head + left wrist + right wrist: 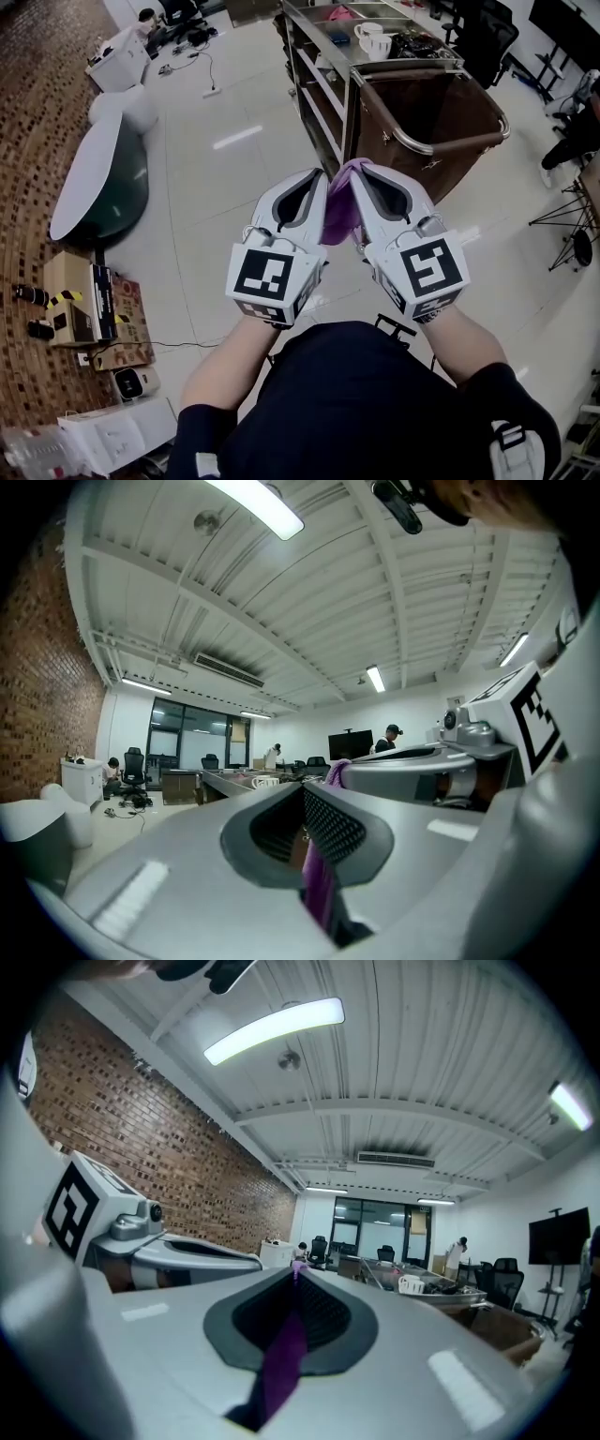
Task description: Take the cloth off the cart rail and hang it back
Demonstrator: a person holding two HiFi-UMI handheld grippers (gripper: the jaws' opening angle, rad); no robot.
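Jaws of left gripper point(317, 183) and right gripper point(366, 180) are pinching cloth point(339, 211) short of cart rail point(405, 141), likely needing even, firm tension.

Cloth point(339, 216) purple; left claw point(314, 178) and right claw point(366, 172) white — black-and-white square markers point(270, 274); cart bag point(427, 112) brown.

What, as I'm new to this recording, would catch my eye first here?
The purple cloth, bunched at the middle of the head view, is pinched between the left tool and right tool, both shut on it. Just beyond stands a metal cart with a brown bag, two white mugs on its top.
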